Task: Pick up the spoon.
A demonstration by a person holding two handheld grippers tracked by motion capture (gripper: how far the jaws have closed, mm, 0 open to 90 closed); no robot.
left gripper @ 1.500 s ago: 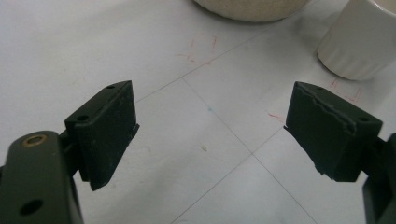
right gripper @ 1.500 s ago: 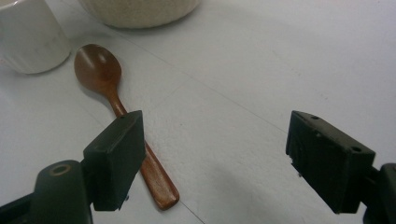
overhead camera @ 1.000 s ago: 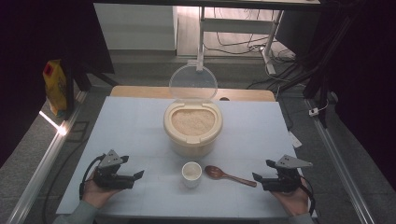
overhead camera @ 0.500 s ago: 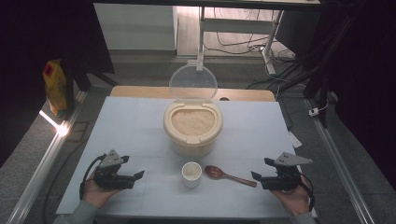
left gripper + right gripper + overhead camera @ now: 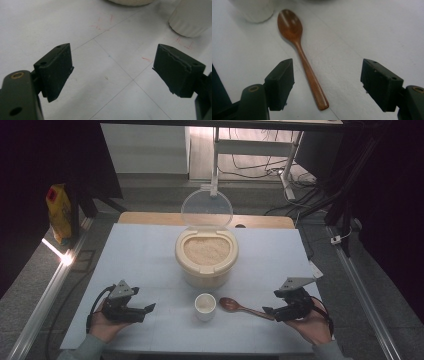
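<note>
A brown wooden spoon [image 5: 241,307] lies on the white table, bowl end next to a small white cup [image 5: 205,305]. Behind them stands a cream rice container [image 5: 206,254] filled with grain, its clear lid [image 5: 206,210] raised. My right gripper [image 5: 268,311] hovers at the spoon's handle end. In the right gripper view the spoon [image 5: 298,40] lies on the table between the parted jaws [image 5: 327,69], which have just been closing a little and touch nothing. My left gripper [image 5: 150,309] rests open at the front left, with bare table between its jaws [image 5: 112,67] and the cup [image 5: 190,20] beyond.
A yellow carton [image 5: 59,212] stands off the table's left side. The white table top [image 5: 135,255] runs wide on both sides of the container. Metal rails border the table left and right.
My right gripper has lifted slightly and edged toward the spoon's handle. The left gripper, spoon, cup and container have stayed where they were.
</note>
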